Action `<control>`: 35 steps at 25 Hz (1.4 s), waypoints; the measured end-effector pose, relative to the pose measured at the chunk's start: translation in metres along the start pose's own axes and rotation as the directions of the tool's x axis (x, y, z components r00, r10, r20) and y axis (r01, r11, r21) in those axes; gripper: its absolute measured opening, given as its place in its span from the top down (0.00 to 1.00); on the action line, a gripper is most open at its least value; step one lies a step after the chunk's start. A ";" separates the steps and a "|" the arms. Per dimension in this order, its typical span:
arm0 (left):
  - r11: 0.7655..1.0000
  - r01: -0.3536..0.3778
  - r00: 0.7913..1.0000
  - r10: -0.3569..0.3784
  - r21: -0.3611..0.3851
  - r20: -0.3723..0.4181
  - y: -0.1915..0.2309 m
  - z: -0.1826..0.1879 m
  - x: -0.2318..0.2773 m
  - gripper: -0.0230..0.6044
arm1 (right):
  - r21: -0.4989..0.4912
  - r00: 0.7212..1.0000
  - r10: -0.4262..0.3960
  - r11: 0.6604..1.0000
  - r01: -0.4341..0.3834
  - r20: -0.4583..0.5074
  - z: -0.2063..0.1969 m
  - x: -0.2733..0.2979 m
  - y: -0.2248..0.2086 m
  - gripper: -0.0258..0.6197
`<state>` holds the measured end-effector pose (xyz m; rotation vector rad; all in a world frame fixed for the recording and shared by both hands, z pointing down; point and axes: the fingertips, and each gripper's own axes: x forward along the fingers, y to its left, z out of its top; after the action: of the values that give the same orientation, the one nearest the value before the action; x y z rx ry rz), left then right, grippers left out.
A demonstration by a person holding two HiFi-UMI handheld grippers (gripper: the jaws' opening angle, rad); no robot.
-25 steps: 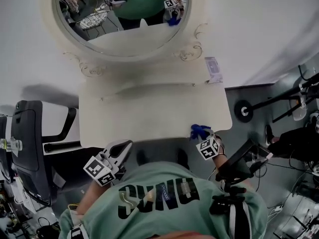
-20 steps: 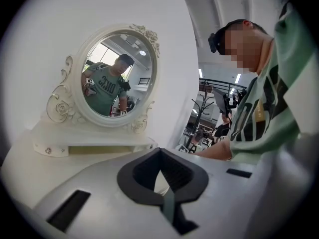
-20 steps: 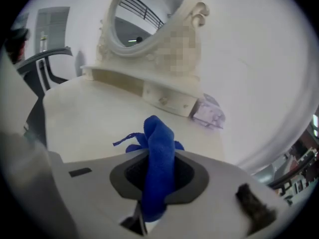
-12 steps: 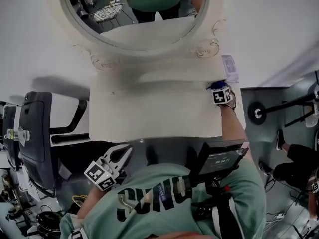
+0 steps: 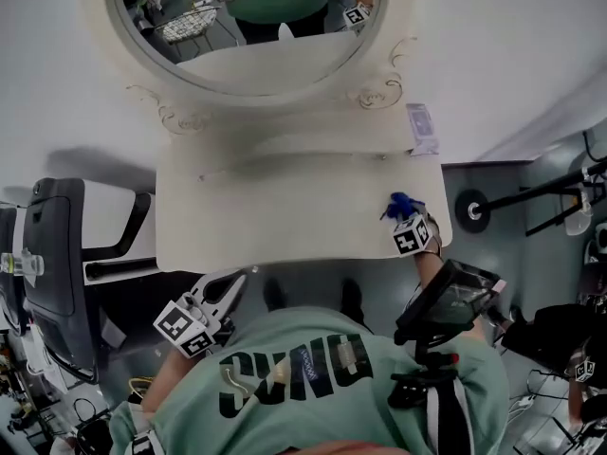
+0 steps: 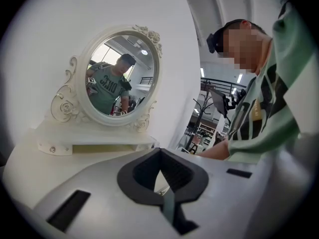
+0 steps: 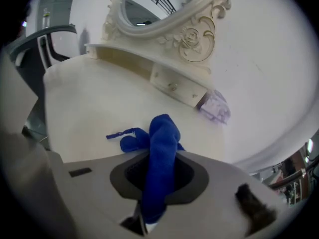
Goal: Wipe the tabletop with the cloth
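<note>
A blue cloth [image 5: 398, 204] rests on the right part of the cream tabletop [image 5: 285, 216], near its front edge. My right gripper [image 5: 405, 222] is shut on the cloth; in the right gripper view the cloth [image 7: 162, 133] bulges out from between the jaws of the right gripper [image 7: 158, 158] and trails onto the tabletop [image 7: 89, 108]. My left gripper [image 5: 237, 282] hangs off the table, below its front edge, shut and holding nothing. In the left gripper view the left gripper [image 6: 160, 156] points at the tabletop [image 6: 60, 158] and the mirror.
An oval mirror [image 5: 247, 27] in a carved white frame stands on a low drawer shelf [image 5: 285, 145] at the back, against the wall. A small purple packet [image 5: 423, 127] lies at the back right corner. A dark chair [image 5: 57, 254] stands left of the table.
My right gripper swept the cloth from the front right edge up to the back right corner, then back down toward the front edge. The left gripper has stayed put.
</note>
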<state>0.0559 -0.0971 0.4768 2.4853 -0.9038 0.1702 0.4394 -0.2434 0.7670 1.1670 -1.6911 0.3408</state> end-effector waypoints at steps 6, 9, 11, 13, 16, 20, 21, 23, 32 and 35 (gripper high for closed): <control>0.997 0.073 0.997 -0.073 0.001 0.009 -0.012 0.009 0.025 0.96 | 0.075 0.998 0.063 0.995 -0.061 -0.029 -0.081 -0.062 0.064 0.87; 0.995 0.098 0.995 -0.098 0.014 0.000 -0.022 0.011 0.035 0.96 | 0.096 0.994 0.107 0.990 -0.103 -0.037 -0.078 -0.062 0.063 0.87; 0.995 0.094 0.996 -0.094 0.016 0.001 -0.025 0.011 0.038 0.96 | 0.108 0.992 0.128 0.986 -0.126 -0.011 -0.075 -0.061 0.058 0.87; 0.997 0.081 0.997 -0.081 0.013 -0.005 -0.024 0.009 0.036 0.96 | 0.138 0.993 0.108 0.984 -0.112 0.038 -0.062 -0.054 0.036 0.87; 0.999 0.051 0.999 -0.051 0.005 -0.020 -0.020 0.004 0.029 0.96 | 0.163 0.995 0.012 0.986 -0.029 0.102 -0.015 -0.021 -0.028 0.87; 1.000 0.008 0.999 -0.008 -0.002 -0.037 -0.017 -0.004 0.021 0.96 | 0.198 0.991 -0.091 0.978 0.071 0.096 0.041 0.039 -0.106 0.87; 1.000 -0.003 0.999 0.003 0.001 -0.041 -0.016 -0.005 0.019 0.96 | 0.221 0.993 -0.098 0.972 0.081 0.066 0.044 0.053 -0.118 0.87; 1.000 -0.027 0.998 0.027 0.004 -0.048 -0.014 -0.006 0.013 0.96 | 0.232 0.994 -0.113 0.967 0.107 0.012 0.051 0.070 -0.132 0.87; 1.000 -0.013 0.999 0.014 0.011 -0.043 -0.011 -0.005 0.017 0.96 | -0.014 0.994 -0.105 0.994 0.104 -0.039 0.005 0.040 -0.105 0.87; 0.999 0.033 0.999 -0.032 0.023 -0.028 -0.015 0.002 0.029 0.96 | -0.026 0.998 -0.036 0.999 0.034 -0.057 -0.062 -0.012 -0.050 0.87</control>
<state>0.0876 -0.1045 0.4773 2.5110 -0.8537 0.2051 0.5166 -0.2192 0.7702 1.1564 -1.6189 0.3278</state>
